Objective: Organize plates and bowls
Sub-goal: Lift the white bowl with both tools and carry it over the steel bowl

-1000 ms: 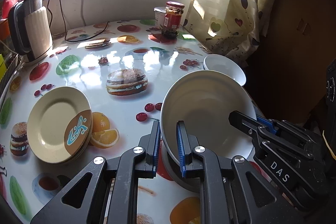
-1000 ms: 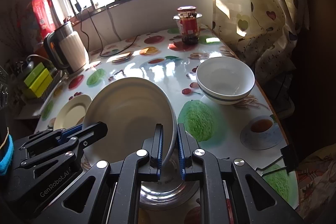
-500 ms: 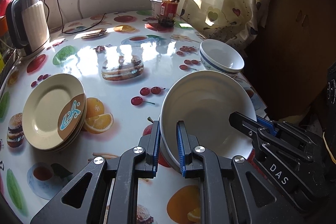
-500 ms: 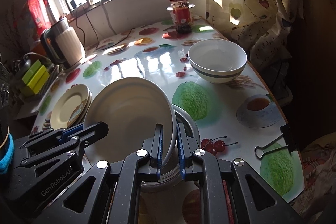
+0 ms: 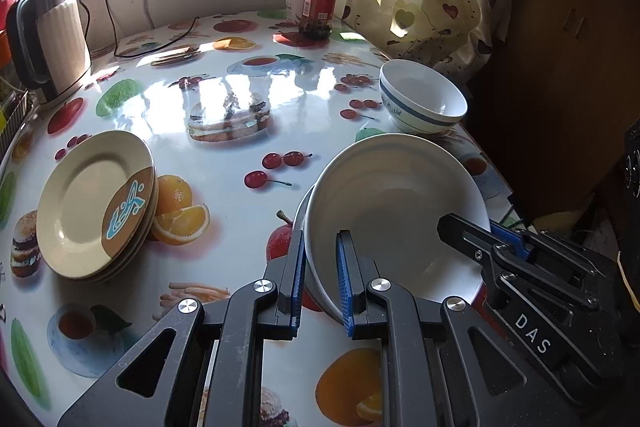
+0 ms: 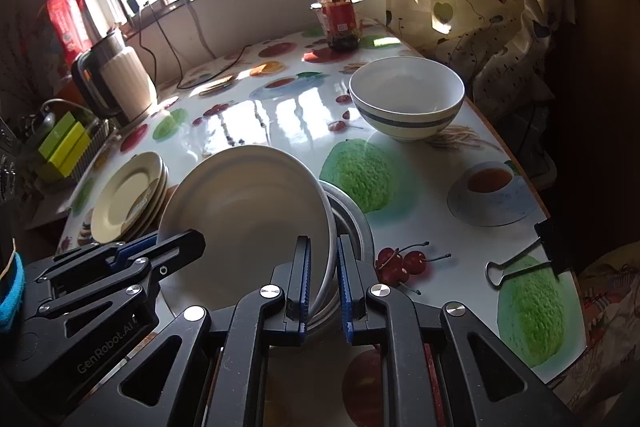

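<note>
Through the left wrist camera, your left gripper (image 5: 318,279) is clamping its jaws on the near rim of one wide, smooth white bowl (image 5: 394,211), which is tilting over the near right part of the glossy, fruit-printed surface (image 5: 224,163). The right gripper (image 5: 472,239) is biting the same bowl's opposite rim. You are also seeing one smaller round white bowl with a blue band (image 5: 422,101) standing upright farther back by the right edge, and a stack of cream plates (image 5: 94,205), about three, lying well to the left. One glass jar with a red label (image 5: 320,5) and one ribbed kettle (image 5: 52,39) are standing at the back.

Through the right wrist camera, your right gripper (image 6: 323,281) is pinching the white bowl (image 6: 244,211) at its thin right rim, jaws closed on it. Under the bowl, one metal bowl (image 6: 352,223) is showing its dull grey rim. The left gripper (image 6: 176,247) is gripping the far side. One black binder clip (image 6: 528,259) is lying at the right.
</note>
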